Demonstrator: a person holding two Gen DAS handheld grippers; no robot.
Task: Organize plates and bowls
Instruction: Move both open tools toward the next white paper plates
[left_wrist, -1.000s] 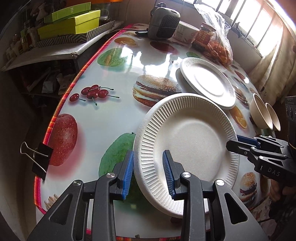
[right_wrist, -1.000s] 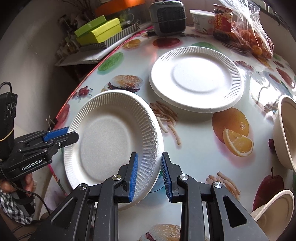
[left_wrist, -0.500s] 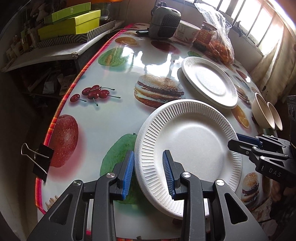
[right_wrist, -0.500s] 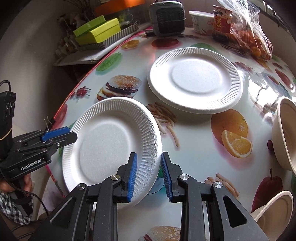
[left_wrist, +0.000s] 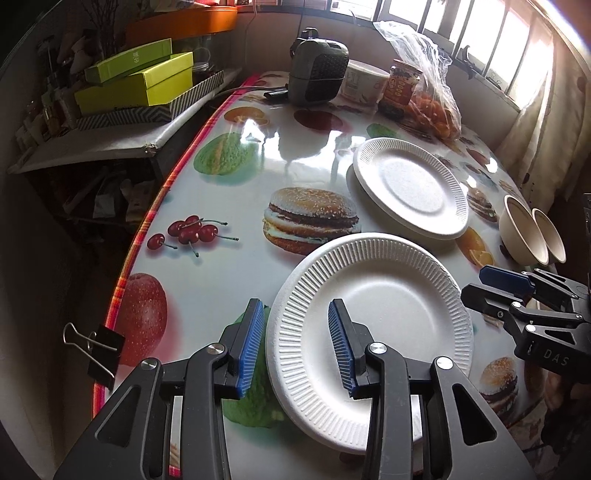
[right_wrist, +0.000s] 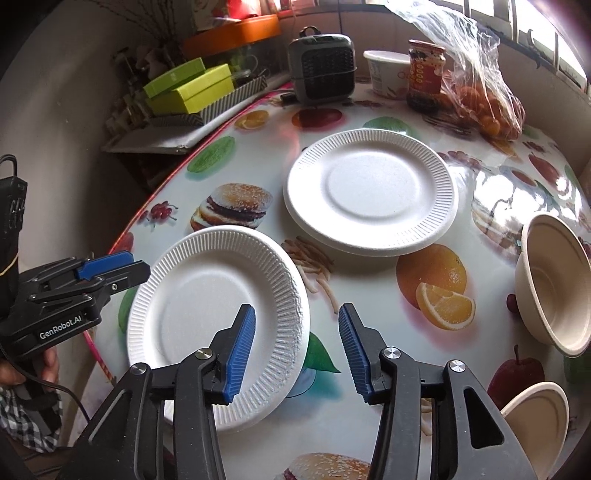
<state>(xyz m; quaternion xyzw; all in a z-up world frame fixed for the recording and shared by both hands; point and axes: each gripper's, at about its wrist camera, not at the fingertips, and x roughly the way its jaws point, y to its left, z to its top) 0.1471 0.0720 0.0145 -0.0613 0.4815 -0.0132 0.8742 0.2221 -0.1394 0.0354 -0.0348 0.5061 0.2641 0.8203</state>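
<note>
Sunlit windows back a table (left_wrist: 221, 280) covered in a glossy fruit-and-burger print. Near its front edge lies the near plate (left_wrist: 373, 328), ribbed-rimmed and white. The left gripper (left_wrist: 295, 343) straddles that plate's left rim, jaws opening, pads not pressing it. The right gripper (right_wrist: 295, 347) straddles the plate's right rim, jaws opening wide, pads clear of it. Beyond the near plate sits a stack of plates (right_wrist: 371, 190). To the right of that stack stand two bowls (left_wrist: 532, 230), tilted on their sides.
</note>
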